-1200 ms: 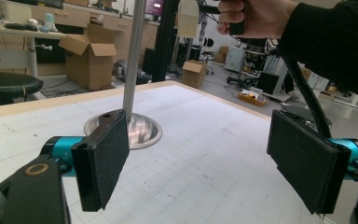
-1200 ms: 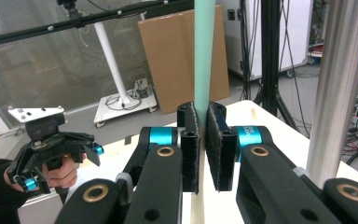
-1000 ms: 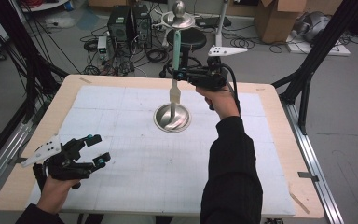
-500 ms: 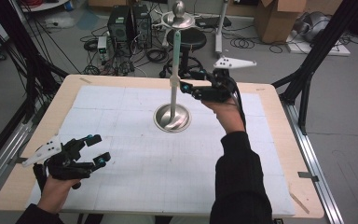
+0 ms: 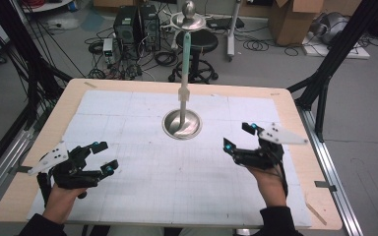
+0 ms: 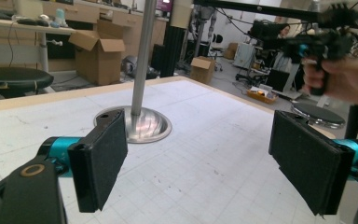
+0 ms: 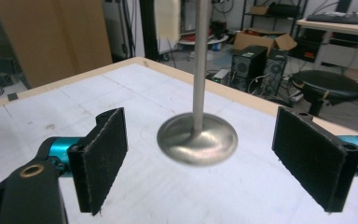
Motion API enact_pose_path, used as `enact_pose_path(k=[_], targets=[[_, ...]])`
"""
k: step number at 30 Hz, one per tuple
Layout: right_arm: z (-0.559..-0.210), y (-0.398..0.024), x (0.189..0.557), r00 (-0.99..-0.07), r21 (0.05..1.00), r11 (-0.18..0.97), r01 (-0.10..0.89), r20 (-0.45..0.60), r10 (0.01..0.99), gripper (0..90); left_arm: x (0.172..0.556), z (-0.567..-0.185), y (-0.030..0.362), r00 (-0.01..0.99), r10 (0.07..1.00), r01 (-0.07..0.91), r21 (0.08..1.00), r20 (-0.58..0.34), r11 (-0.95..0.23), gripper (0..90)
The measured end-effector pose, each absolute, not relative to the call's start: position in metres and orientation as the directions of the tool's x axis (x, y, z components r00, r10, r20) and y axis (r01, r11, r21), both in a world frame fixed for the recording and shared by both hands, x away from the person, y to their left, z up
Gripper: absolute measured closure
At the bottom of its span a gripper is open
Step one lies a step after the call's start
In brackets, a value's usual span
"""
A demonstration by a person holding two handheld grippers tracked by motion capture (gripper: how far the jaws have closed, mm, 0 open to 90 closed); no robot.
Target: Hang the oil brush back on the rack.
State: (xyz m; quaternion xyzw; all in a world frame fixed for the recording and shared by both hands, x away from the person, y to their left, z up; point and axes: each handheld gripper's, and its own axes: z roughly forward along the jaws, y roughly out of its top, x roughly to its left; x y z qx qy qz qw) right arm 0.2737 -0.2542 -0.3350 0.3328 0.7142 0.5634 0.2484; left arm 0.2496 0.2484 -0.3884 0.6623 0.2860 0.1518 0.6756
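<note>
Stand (image 5: 182, 123) sits on the mat (image 5: 128, 113), centre of the table (image 5: 295, 123), toward the far edge; its pole (image 5: 185, 64) rises upright from the base. Left gripper (image 5: 101, 157) near the front-left corner, right gripper (image 5: 238, 137) front-right, both over the mat, well apart from the stand, one each side. Behind the table on the floor: stool (image 5: 197, 44), computer towers (image 5: 135, 24) to its left, cardboard box (image 5: 295, 19) to the right.

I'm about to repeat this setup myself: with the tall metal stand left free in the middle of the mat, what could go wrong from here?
1. The stand is tall and slim on a small round base, with a bowl-like piece high up, so a knock could tip it.
2. The right gripper, jaws just opened and empty, points toward the base; moving forward could strike it.
3. The left gripper is open too, also facing the stand.
</note>
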Motion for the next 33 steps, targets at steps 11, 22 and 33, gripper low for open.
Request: enact_pose_path(k=[11, 22, 33], targets=[[-0.375, -0.288, 0.219, -0.575, 0.979, 0.083, 0.187, 0.041, 0.817, 16.4, 0.251, -0.390, 0.246, 0.785, 0.595, 0.164, 0.984, -0.174, 0.072, 19.7], [-0.383, -0.300, 0.209, -0.543, 0.977, 0.087, 0.194, 0.033, 0.839, 16.4, 0.254, -0.392, 0.244, 0.783, 0.600, 0.163, 0.985, -0.167, 0.061, 19.5], [-0.381, -0.296, 0.207, -0.547, 0.978, 0.083, 0.190, 0.036, 0.837, 16.4, 0.250, -0.391, 0.244, 0.788, 0.594, 0.160, 0.985, -0.164, 0.060, 19.6]])
